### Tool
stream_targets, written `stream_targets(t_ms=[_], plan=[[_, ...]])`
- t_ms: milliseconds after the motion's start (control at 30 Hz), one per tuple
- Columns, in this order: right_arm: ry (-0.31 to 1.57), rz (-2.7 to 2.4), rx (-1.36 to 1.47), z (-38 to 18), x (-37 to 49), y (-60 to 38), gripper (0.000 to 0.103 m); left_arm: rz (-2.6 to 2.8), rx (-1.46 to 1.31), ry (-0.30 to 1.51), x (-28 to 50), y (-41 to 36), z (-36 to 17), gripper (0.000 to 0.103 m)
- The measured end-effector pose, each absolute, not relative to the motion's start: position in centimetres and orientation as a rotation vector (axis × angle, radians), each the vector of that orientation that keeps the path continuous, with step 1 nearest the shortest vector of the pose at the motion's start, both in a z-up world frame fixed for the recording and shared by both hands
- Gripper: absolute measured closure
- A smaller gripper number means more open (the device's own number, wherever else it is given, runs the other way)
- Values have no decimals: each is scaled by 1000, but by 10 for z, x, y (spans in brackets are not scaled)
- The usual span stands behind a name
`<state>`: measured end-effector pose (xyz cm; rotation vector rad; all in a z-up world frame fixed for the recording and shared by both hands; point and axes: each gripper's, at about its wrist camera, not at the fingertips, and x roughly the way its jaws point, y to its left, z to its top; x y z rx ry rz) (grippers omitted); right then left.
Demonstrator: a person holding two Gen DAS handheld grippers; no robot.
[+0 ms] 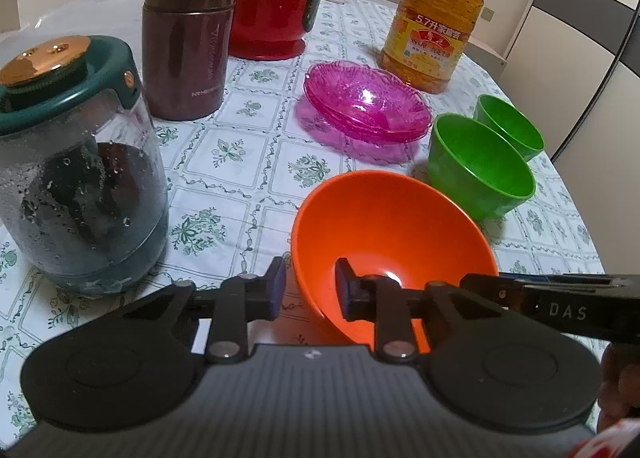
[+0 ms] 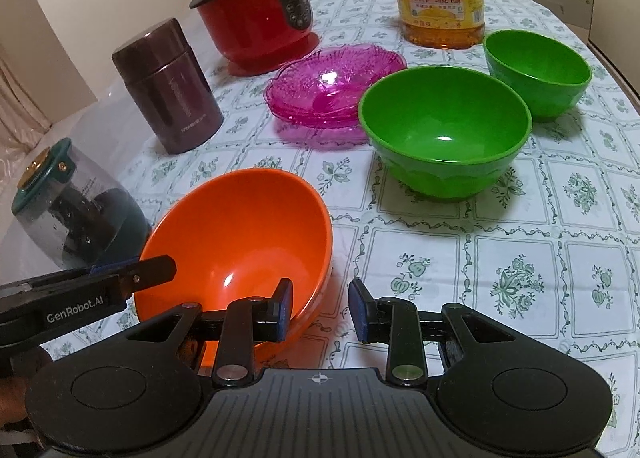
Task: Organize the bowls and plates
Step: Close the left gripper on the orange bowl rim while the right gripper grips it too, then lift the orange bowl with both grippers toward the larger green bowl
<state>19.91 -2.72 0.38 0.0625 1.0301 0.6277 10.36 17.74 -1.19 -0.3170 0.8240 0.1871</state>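
An orange bowl [image 1: 394,234] stands on the tablecloth close in front of both grippers; it also shows in the right wrist view [image 2: 248,234]. My left gripper [image 1: 310,290] is open and straddles the bowl's near left rim, one finger inside, one outside. My right gripper [image 2: 320,310] is open and straddles the bowl's right rim the same way. Two green bowls stand behind, a near one [image 2: 444,130] and a far one [image 2: 536,70]. Stacked pink glass plates [image 2: 332,86] lie further back; they also show in the left wrist view [image 1: 366,102].
A glass jar with a green lid [image 1: 76,174] stands at the left. A maroon thermos [image 1: 186,38], a red rice cooker [image 2: 256,6] and a large oil bottle [image 1: 436,22] stand at the back. The table edge [image 1: 588,218] curves on the right.
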Motion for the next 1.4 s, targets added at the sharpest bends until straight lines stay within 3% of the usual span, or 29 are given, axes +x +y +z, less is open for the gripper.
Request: stream_targets(t_ms=[167, 1400], plan=[[1023, 642, 45, 4, 198, -23, 85, 183, -313, 823, 105, 178, -13, 85], [938, 596, 71, 42, 185, -75, 87, 104, -251, 789, 110, 130, 24, 86]])
